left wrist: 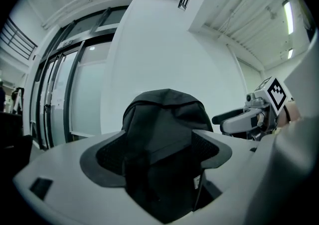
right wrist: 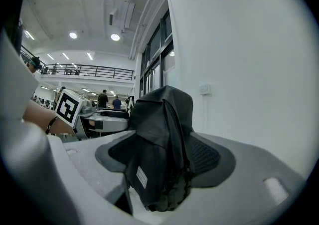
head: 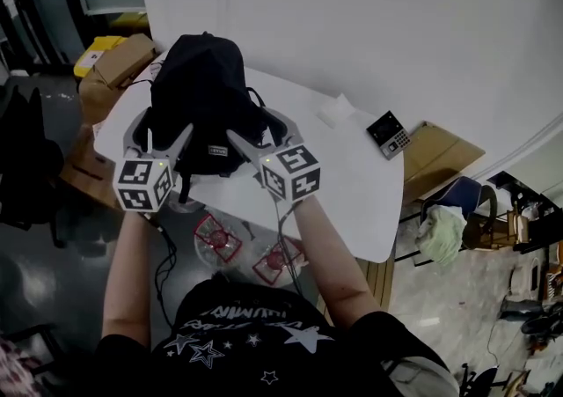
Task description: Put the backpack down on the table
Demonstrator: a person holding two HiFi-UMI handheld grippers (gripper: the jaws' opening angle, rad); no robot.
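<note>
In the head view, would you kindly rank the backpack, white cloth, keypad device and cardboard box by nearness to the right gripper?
1. Backpack, between the right gripper's fingers.
2. White cloth, on the table, to its right.
3. Keypad device, farther right, near the edge.
4. Cardboard box, off the table, farthest right.

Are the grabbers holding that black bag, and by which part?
Nothing is held. The left gripper and the right gripper are both open, fingers spread wide, and the backpack stands between them on the table.
</note>
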